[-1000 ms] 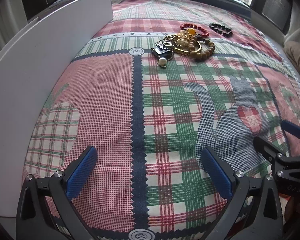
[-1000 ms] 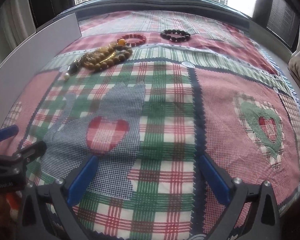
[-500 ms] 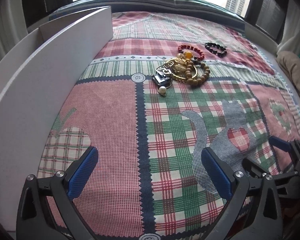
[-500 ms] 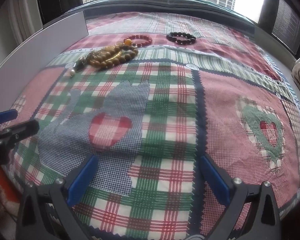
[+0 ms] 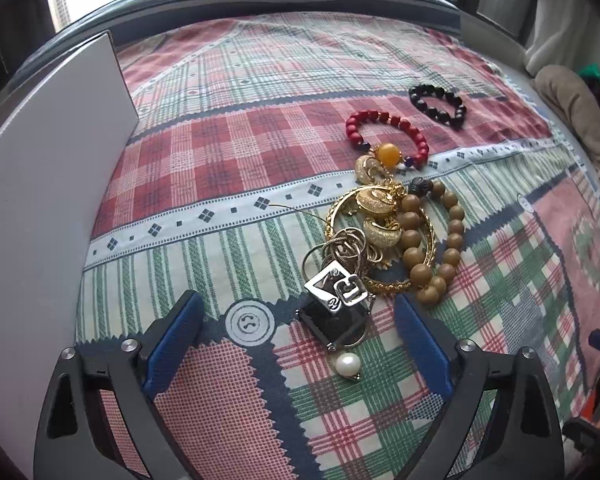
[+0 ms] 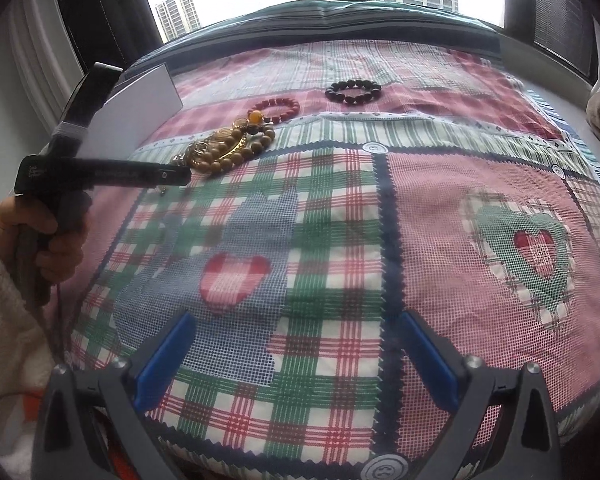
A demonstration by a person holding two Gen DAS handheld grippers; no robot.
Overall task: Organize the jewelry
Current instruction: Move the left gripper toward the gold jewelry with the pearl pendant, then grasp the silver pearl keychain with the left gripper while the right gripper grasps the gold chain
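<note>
Closer now, the left tool [image 5: 300, 344], jaws closing on nothing yet, straddles the tangled jewelry pile [image 5: 380, 240] at twelve o'clock; sorting is unstarted.

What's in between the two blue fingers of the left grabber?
In the left wrist view, a black square pendant with a white pearl lies between the closing left gripper's pads, untouched, on the patchwork bedspread.

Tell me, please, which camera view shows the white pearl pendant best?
The left wrist view: the white pearl pendant lies close and sharp on the quilt, just below the black square pendant. In the right wrist view the left hand-held gripper covers that end of the pile, so the pearl cannot be made out.
</note>
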